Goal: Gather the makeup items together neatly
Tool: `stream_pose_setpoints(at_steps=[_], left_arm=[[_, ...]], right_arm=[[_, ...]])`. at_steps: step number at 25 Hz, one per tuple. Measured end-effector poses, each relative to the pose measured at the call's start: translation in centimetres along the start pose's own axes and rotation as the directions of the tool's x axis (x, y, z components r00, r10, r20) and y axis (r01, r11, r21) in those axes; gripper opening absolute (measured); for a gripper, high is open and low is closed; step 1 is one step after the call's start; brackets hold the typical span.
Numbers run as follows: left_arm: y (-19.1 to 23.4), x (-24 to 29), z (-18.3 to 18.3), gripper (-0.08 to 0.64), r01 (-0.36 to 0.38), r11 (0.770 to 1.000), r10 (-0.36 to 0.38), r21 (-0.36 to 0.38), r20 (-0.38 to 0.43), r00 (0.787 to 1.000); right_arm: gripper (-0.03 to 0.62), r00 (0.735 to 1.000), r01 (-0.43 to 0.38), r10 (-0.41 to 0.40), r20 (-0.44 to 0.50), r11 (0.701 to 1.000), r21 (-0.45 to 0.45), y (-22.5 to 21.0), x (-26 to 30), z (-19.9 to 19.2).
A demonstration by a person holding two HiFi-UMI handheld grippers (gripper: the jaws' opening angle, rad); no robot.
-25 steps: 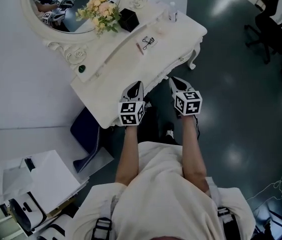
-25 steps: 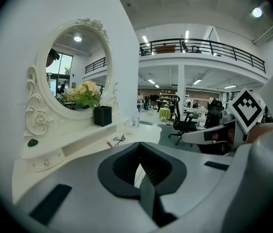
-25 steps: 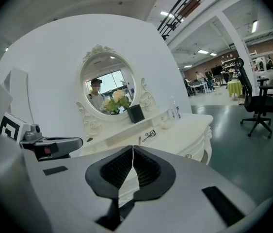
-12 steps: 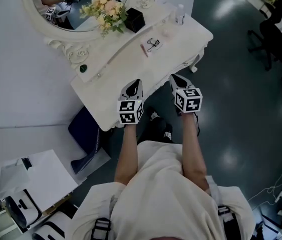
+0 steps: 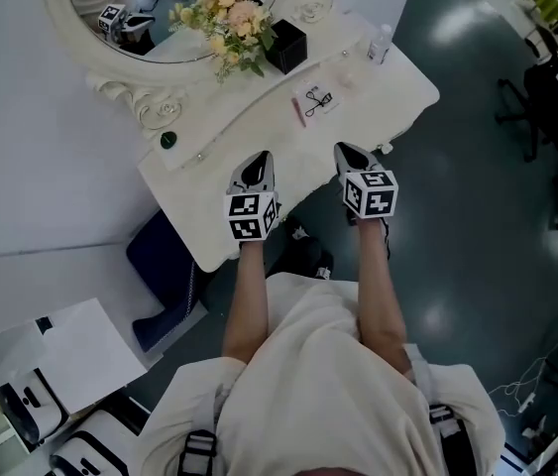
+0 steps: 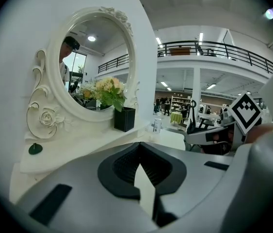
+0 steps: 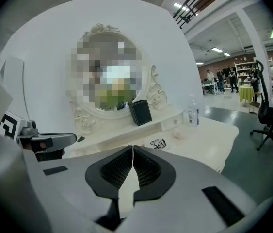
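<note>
A white vanity table [image 5: 397,102] carries the makeup items. An eyelash curler [image 5: 319,99] lies on a white card, a pink stick [image 5: 298,112] beside it. A small pale round item [image 5: 346,75] and a clear bottle [image 5: 380,44] sit toward the right end. A green knob-like item [image 5: 167,140] rests on the left shelf. My left gripper [image 5: 259,159] hovers over the table's front edge, shut and empty. My right gripper [image 5: 348,153] hangs beside it, also shut and empty. The right gripper view shows the curler [image 7: 158,143] and bottle [image 7: 193,115] ahead.
An oval mirror [image 5: 80,28] backs the table, with a flower bunch [image 5: 227,13] in a black box [image 5: 286,46]. A dark blue stool [image 5: 160,261] stands under the table's left end. Office chairs [image 5: 556,97] are at the right. White boxes [image 5: 51,355] lie on the floor.
Both grippers have edged forward over the table's front edge, still shut. The head view has shifted, so the table sits further right in the picture.
</note>
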State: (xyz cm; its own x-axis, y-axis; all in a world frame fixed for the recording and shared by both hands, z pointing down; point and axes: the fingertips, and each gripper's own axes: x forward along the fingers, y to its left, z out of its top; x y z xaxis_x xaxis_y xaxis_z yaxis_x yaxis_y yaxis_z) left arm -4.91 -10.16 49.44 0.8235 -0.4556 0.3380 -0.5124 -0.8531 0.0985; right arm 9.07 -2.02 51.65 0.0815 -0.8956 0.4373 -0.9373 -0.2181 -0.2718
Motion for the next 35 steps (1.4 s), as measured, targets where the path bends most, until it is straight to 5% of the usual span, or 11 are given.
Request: stream_pose_setpoints(at_steps=[8, 15, 24, 35], left_arm=[[6.0, 4.2, 3.6, 0.014, -0.035, 0.998, 0.037, -0.043, 0.045, 0.998], [10.5, 5.9, 2.3, 0.014, -0.063, 0.994, 0.067, -0.086, 0.037, 0.997], [13.7, 7.2, 0.2, 0.014, -0.111, 0.984, 0.114, -0.136, 0.009, 0.993], [14.4, 10.4, -2.5, 0.014, -0.153, 0.972, 0.145, -0.176, -0.059, 0.988]], right_arm=[[0.041, 0.999, -0.012, 0.009, -0.044, 0.998, -0.066, 0.5, 7.4, 4.1], [0.041, 0.997, -0.003, -0.007, -0.083, 0.993, -0.117, 0.7, 11.8, 4.2], [0.043, 0.982, 0.011, -0.062, -0.179, 0.962, -0.275, 0.2, 16.9, 1.2], [0.109, 0.952, -0.041, -0.038, -0.304, 0.968, -0.249, -1.5, 21.8, -2.7]])
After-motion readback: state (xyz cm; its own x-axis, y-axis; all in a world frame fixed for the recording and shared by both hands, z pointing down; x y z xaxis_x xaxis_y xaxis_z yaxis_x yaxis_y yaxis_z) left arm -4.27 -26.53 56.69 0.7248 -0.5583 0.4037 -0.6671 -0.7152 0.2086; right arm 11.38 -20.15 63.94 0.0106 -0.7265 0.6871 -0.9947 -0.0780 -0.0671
